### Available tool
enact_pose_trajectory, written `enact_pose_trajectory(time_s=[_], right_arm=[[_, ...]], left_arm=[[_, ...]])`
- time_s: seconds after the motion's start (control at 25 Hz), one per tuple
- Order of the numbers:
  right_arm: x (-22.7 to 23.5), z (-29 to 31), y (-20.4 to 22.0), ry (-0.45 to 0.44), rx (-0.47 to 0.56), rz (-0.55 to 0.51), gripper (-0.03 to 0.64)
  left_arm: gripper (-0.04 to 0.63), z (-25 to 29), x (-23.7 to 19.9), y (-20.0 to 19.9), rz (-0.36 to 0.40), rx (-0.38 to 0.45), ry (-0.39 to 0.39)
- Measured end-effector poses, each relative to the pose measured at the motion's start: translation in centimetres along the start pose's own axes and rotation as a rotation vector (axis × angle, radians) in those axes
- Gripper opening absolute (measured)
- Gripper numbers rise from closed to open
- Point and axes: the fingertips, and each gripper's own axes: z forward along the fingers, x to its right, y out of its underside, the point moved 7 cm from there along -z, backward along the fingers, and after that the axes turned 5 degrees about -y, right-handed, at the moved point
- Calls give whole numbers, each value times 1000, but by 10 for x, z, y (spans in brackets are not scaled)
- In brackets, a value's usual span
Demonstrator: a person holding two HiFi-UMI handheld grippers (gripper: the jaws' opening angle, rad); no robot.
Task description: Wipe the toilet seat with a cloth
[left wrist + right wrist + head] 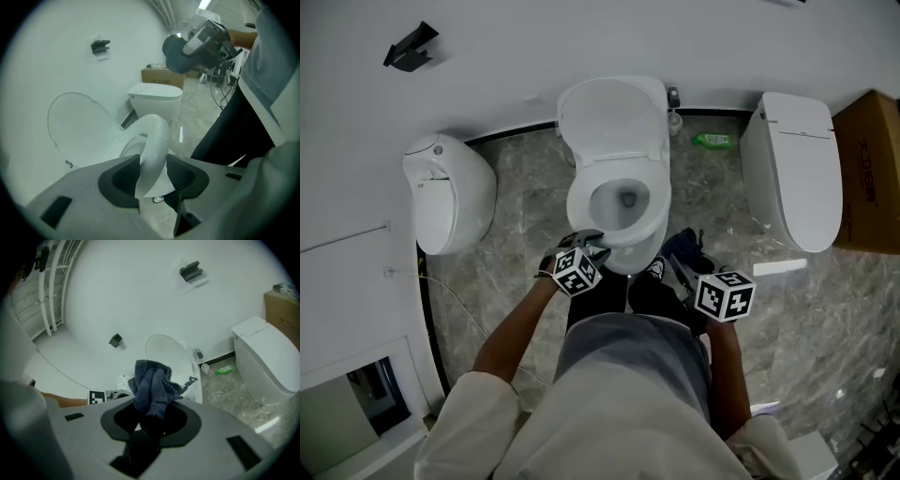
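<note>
Holding a dark blue cloth [152, 383] clenched in my right gripper [152, 408], bunched and off the toilet seat [157, 136], left gripper [154, 161] jaws spread wide astride its front rim, pads not visibly pressing, raised lid [614, 117] against the wall beyond.

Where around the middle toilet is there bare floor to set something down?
Bare floor lies between the middle toilet and the left toilet, and between it and the right toilet, this side of the green bottle. Crowded in front of the middle toilet: left claw, right claw with cloth, person's shoe.
</note>
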Motion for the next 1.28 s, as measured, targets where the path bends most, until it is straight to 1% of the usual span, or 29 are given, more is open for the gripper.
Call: enact_pose_trajectory(time_s=[0.08, 0.16, 0.24, 0.28, 0.32, 0.44, 0.48, 0.52, 0.64, 0.84, 0.92, 1.04, 1.16, 1.28], right_arm=[[2, 1, 3, 14, -21, 1, 94], [5, 1, 10, 22, -43, 11, 94], [6, 1, 18, 33, -78, 14, 94], [7, 1, 21, 40, -98, 14, 94], [8, 2, 23, 46, -117, 14, 94], [12, 18, 31, 52, -153, 24, 94], [13, 24, 36, 50, -163, 32, 94], [16, 27, 41, 52, -176, 40, 94], [30, 30, 55, 79, -219, 45, 94], [45, 56, 74, 106, -275, 78, 94], [54, 68, 84, 115, -307, 77, 94], [66, 91, 98, 112, -340, 82, 94], [83, 111, 104, 123, -356, 94, 94], [102, 132, 101, 150, -344, 108, 94]], left_arm=[[156, 5, 4, 7, -12, 28, 23], [163, 11, 10, 12, 0, 26, 60], [165, 20, 22, 19, 13, 6, 128], [167, 25, 28, 22, 7, -3, 171], [167, 32, 33, 26, -15, -9, 217], [161, 52, 37, 48, -138, -26, 329], [156, 57, 40, 56, -157, -41, 350], [153, 64, 47, 61, -155, -60, 362], [152, 93, 81, 70, -107, -114, 360], [144, 138, 115, 99, -66, -154, 295], [141, 157, 123, 108, -84, -189, 292], [133, 183, 129, 121, -147, -224, 287], [118, 202, 135, 131, -199, -220, 298], [97, 215, 135, 143, -191, -194, 319]])
